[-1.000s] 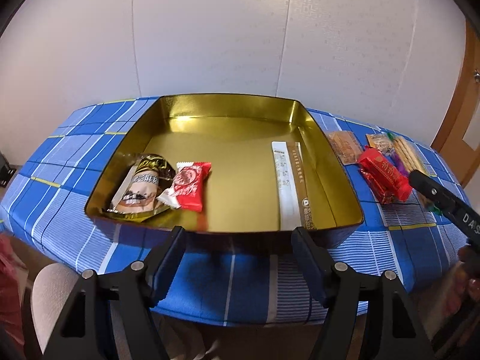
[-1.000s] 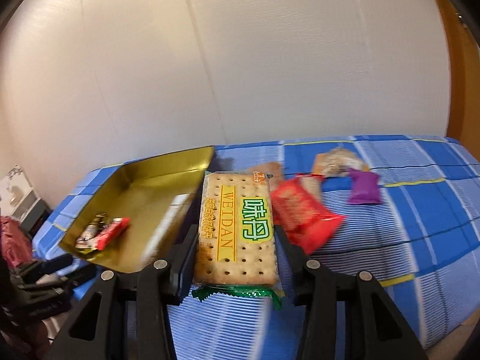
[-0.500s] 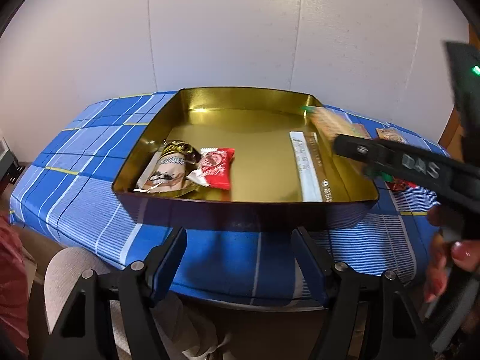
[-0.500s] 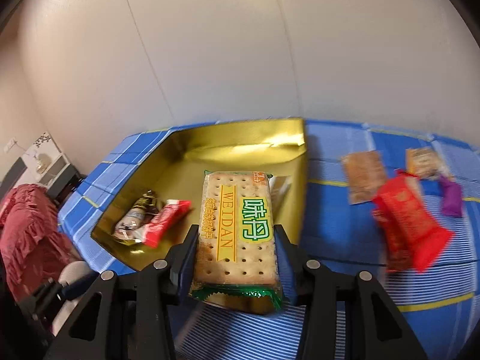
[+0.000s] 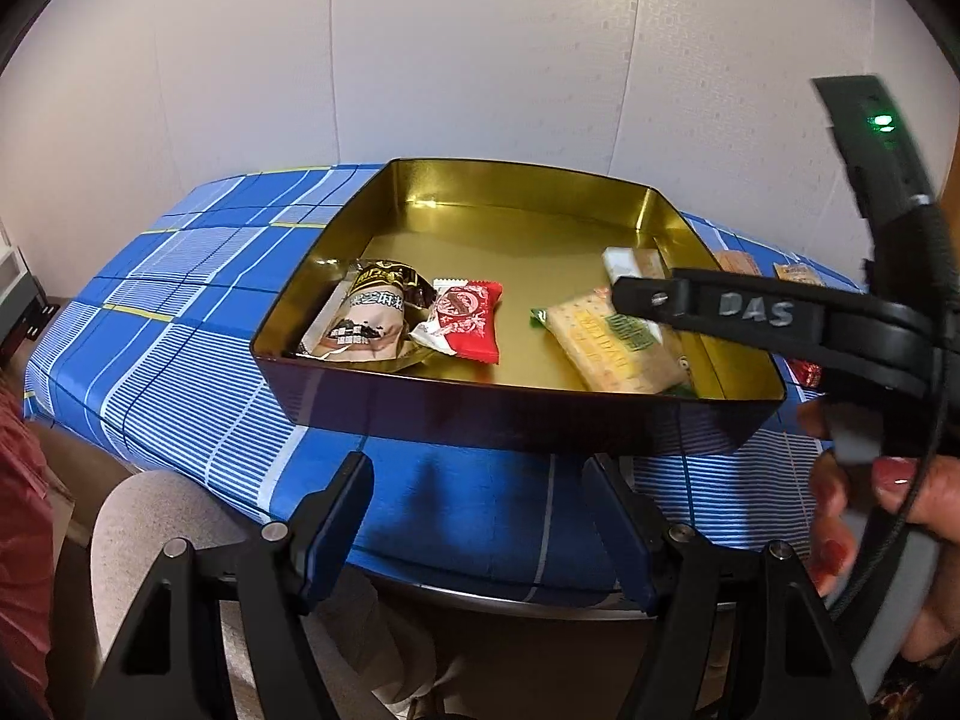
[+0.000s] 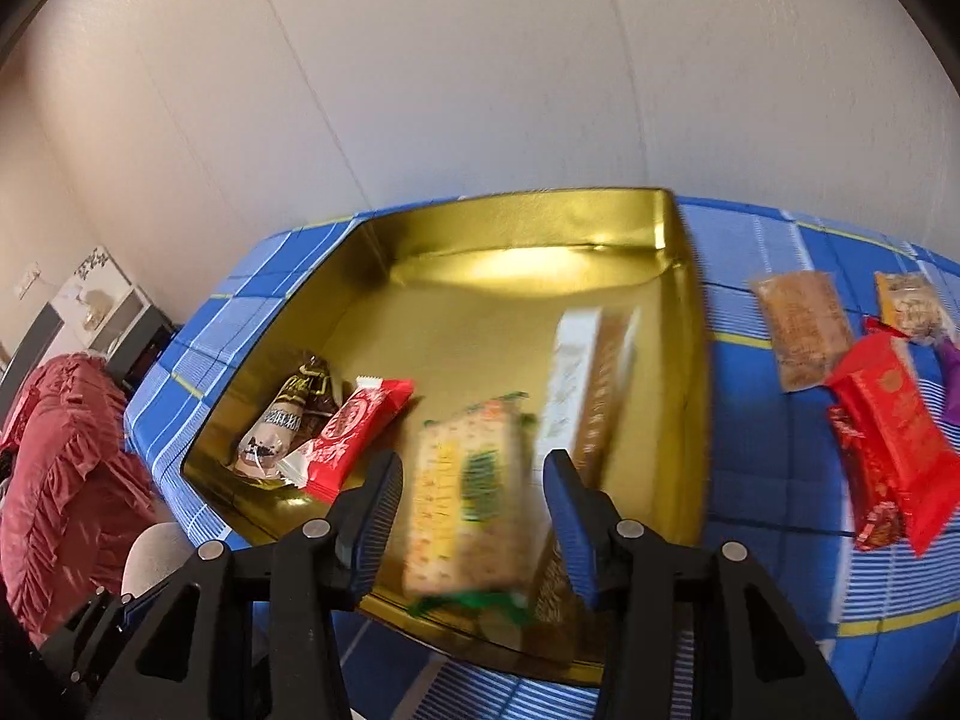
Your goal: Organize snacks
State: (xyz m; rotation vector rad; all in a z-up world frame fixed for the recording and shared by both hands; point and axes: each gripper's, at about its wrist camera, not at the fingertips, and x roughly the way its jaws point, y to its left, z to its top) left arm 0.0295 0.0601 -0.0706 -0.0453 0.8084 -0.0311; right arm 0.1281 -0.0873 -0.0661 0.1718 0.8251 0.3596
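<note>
Both wrist views—tin (image 5: 516, 414) shared

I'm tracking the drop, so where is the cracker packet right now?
In both wrist views the cracker packet is inside the gold tin, between the red wrapped candy and the long white stick pack, below the right gripper, whose jaws have just been opening.

I see the tin (image 5: 516, 414) gold inside and dark, near-black outside, on a tablecloth (image 5: 198, 312) checked blue with white stripes and thin yellow lines. In the tin at nine o'clock lies a brown-and-black packet (image 5: 369, 318), beside it a red wrapper (image 5: 465, 324) with white print. The cracker pack (image 6: 468, 498) is tan with yellow and green lettering and green ends. At three o'clock outside the tin, a red packet (image 6: 894, 426) and a purple one (image 6: 951, 384).
</note>
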